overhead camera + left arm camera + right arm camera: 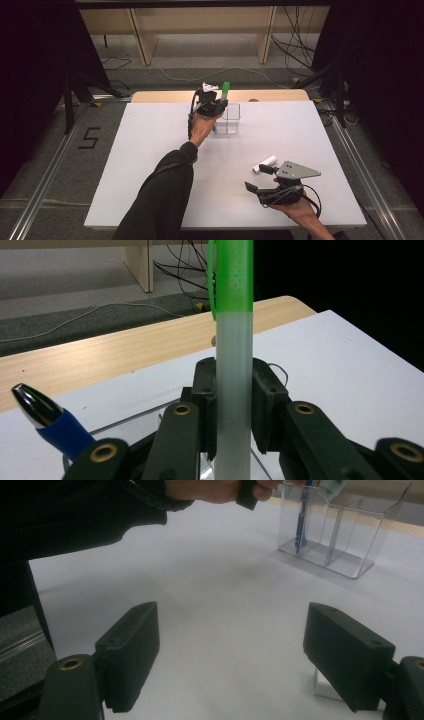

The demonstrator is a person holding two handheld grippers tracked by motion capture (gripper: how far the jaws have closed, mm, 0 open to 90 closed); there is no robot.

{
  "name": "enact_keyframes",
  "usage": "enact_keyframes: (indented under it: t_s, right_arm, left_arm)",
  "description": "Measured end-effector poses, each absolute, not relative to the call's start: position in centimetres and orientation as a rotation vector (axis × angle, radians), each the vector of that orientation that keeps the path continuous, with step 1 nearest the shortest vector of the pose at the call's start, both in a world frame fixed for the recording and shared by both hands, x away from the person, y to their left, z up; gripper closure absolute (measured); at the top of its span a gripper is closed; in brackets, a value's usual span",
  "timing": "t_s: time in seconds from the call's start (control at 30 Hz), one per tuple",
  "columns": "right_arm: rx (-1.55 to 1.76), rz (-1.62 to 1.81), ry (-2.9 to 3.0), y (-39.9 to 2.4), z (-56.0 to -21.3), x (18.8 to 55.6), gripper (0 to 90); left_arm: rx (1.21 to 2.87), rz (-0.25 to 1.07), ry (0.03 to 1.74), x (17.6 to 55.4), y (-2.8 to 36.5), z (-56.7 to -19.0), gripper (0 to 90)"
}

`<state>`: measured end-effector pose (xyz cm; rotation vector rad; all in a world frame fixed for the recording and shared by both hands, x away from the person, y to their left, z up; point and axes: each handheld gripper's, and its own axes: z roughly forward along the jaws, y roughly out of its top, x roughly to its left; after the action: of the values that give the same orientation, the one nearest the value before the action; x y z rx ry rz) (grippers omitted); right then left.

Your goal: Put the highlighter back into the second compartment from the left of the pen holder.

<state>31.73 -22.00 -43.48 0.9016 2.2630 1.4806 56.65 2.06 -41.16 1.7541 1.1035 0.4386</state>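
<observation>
**Inspector:** Start with the item in hand. Where is it sitting?

**Operator:** I am watching a pen with a green cap [232, 275] and a frosted white barrel. It is standing upright, cap up, near the far edge of the white tabletop [150, 150], about midway along it. The left gripper [234, 405] is clamping its barrel; in the left gripper view I am seeing both black pads pressing on the barrel from either side.

**Inspector:** What is lying directly around it?

**Operator:** The pen is hanging over a clear divided holder [345, 535] that is standing just inside that far edge. I cannot tell whether the lower tip is touching the holder. A blue pen with a silver tip [47, 420] is leaning inside one compartment, at the left of the left gripper view.

**Inspector:** And the other hand?

**Operator:** The right gripper [260, 179] is resting low near the near right corner of the tabletop, well apart from the holder. Its jaws are standing wide apart with nothing between them. A white marker [264, 163] is lying flat on the tabletop just beyond that gripper; I cannot tell whether they are touching.

**Inspector:** Anything past the table?

**Operator:** A bare wooden strip [100, 355] is running along the far edge, with cables on the floor behind.
</observation>
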Motion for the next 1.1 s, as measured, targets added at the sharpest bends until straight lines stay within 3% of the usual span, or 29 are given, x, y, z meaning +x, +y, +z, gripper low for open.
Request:
enact_keyframes:
  t_s: [0.37,0.57,0.63,0.8,1.1]
  right_arm:
    - [0.886,1.492,2.265,-21.9,-43.6,31.9,23.5]
    - [0.892,1.488,2.269,-21.9,-43.6,31.9,23.5]
    - [0.899,1.489,2.270,-21.8,-43.6,31.8,23.4]
    - [0.901,1.481,2.274,-21.8,-43.7,31.8,23.4]
    - [0.907,1.481,2.264,-21.9,-43.6,32.0,22.9]
  left_arm:
    - [1.781,0.420,1.129,56.7,2.0,-41.4,74.8]
    - [1.789,0.427,1.132,56.2,2.1,-40.6,51.8]
    - [1.795,0.441,1.129,55.9,2.1,-40.2,39.0]
    - [1.814,0.431,1.125,55.4,2.3,-39.2,27.7]
    - [1.823,0.371,1.126,53.8,4.0,-38.3,23.0]
